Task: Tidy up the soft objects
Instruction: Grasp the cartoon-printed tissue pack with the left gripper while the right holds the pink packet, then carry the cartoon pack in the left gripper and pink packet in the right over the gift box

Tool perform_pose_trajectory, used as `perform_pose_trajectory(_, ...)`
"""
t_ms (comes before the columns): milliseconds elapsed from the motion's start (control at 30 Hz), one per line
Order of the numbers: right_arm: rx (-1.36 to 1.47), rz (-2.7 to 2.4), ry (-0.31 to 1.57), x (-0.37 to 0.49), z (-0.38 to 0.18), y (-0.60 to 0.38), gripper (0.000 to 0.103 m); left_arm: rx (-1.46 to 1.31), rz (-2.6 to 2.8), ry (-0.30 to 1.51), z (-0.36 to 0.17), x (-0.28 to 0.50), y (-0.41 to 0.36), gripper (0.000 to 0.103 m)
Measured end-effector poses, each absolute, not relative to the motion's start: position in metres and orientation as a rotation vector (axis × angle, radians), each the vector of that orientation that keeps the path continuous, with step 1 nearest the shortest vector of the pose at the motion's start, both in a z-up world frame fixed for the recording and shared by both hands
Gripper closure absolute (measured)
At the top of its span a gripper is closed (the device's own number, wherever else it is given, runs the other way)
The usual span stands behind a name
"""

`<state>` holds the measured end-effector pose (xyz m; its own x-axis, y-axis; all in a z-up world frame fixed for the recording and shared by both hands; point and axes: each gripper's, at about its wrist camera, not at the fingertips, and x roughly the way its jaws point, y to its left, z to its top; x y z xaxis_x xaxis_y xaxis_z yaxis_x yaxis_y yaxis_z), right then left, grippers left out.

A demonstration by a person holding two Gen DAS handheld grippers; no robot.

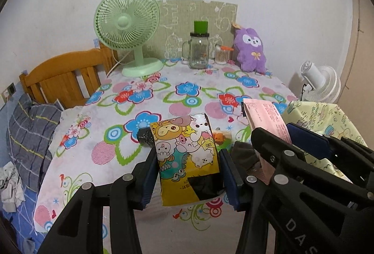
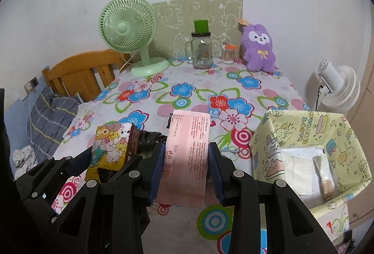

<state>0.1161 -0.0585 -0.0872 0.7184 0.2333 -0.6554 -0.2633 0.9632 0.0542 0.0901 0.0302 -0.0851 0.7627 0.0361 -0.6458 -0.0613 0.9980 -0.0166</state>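
While both packets sit off the table, we log them first. Our left gripper is clamped on the yellow cartoon packet, blue pads pressing its two side edges; the packet stands upright and tilted slightly, above the flowered tablecloth. Our right gripper is closed around the pink packet in the same manner, pads on both long edges, printed text facing up. In the right wrist view the yellow packet appears just left of the pink one, the two grippers side by side and nearly touching.

Below and between the packets we see a dark, crumpled item on the cloth; we cannot tell what it is.

To the right stands a paper-covered box, open at the top, holding some white and tan items.

At the far edge of the table: green fan, glass jar with a green cup on top, small container of sticks, purple plush toy. A white fan stands beyond the table at right; a wooden headboard at left.
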Motion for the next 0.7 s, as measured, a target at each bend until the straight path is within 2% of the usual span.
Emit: perform_pose_trajectory(700,-0.044,0.315,0.649,0.094,-0.047,-0.078,0.062,-0.043,0.051,0.63,-0.049,0.067,0.009,0.051)
